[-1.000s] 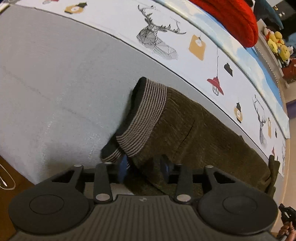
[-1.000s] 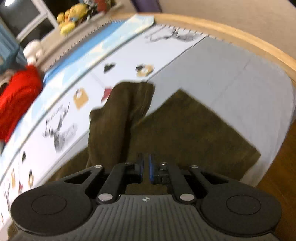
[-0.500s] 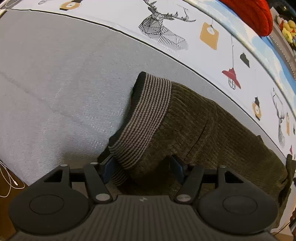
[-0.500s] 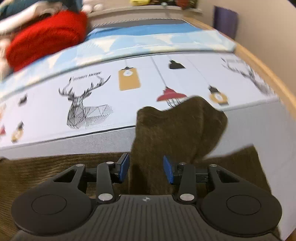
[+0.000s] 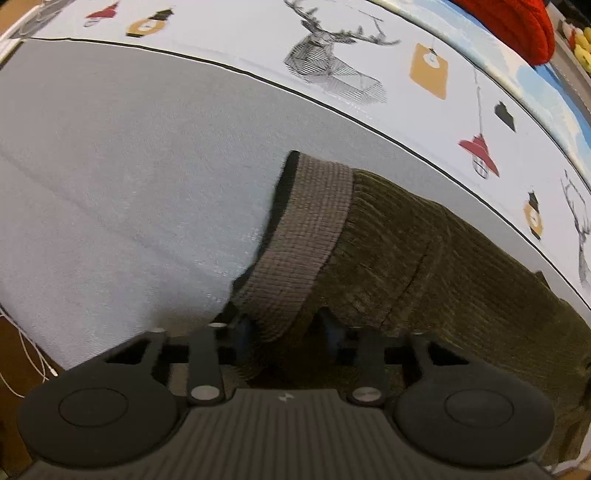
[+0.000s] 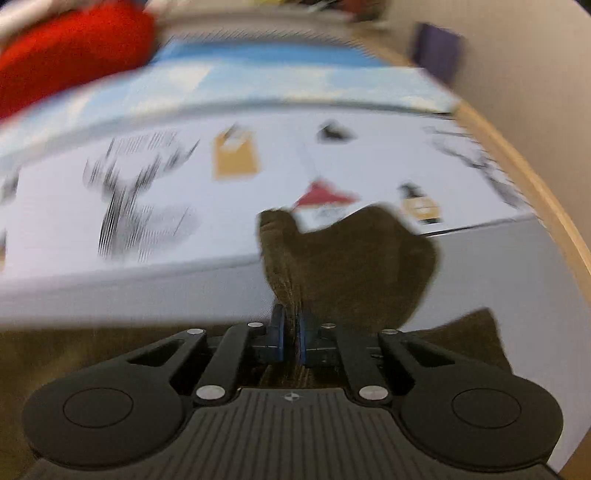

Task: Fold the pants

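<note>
Dark olive corduroy pants (image 5: 424, 266) lie on the grey sheet (image 5: 129, 166), with the striped ribbed waistband (image 5: 306, 229) nearest my left gripper (image 5: 287, 328). Its jaws are closing, and the waistband's near corner is bunched between them with both pads against the cloth. In the blurred right wrist view a raised fold of the pants' leg (image 6: 351, 266) stands up from the bed. My right gripper (image 6: 291, 332) is shut on the lower edge of that fold, its blue pads pinching the cloth. More of the pants spreads flat to the left and right below it.
A white blanket (image 5: 369, 55) printed with deer and lamps covers the far side of the bed. A red knitted item (image 5: 517, 22) lies beyond it. A white cable (image 5: 22, 350) hangs at the bed's near left edge. The wooden bed rim (image 6: 546, 192) curves along the right.
The left jaws spread wide around the waistband corner, then closed in on it. The right gripper swung and rolled to face the blanket, opened over the leg fold, then shut on it.
</note>
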`<action>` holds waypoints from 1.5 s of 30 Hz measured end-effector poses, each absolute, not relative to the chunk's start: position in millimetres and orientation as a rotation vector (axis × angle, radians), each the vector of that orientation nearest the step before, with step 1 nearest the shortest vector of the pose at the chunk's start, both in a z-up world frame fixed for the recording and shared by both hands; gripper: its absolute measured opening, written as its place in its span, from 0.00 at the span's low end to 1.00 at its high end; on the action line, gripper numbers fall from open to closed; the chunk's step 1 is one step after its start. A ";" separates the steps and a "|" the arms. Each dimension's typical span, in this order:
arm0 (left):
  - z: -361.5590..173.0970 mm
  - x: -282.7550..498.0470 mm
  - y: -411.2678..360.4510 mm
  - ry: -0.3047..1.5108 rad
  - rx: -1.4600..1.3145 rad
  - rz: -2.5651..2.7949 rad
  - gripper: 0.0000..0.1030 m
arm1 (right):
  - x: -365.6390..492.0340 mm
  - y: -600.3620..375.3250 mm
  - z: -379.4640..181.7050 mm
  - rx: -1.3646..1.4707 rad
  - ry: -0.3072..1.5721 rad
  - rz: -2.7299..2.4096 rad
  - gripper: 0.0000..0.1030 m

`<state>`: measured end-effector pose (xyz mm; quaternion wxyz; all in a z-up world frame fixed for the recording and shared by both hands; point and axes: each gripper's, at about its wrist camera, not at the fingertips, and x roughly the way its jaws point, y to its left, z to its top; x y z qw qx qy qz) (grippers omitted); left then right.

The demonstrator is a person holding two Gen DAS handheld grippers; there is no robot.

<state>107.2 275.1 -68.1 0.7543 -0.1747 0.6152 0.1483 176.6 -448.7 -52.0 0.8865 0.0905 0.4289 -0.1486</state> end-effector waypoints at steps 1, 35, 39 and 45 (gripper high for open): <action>-66.2 105.6 275.8 1.332 -0.389 0.328 0.30 | 165.2 -462.9 -41.6 0.266 0.843 -0.341 0.06; -63.1 98.8 278.9 1.323 -0.395 0.318 0.50 | -16.1 -641.5 -112.8 0.944 0.975 -0.613 0.17; -62.0 100.8 275.4 1.322 -0.386 0.315 0.50 | -17.9 -642.8 -111.5 0.926 0.971 -0.611 0.15; -62.1 102.2 272.4 1.326 -0.371 0.314 0.51 | -24.2 -645.5 -108.5 0.912 0.957 -0.612 0.13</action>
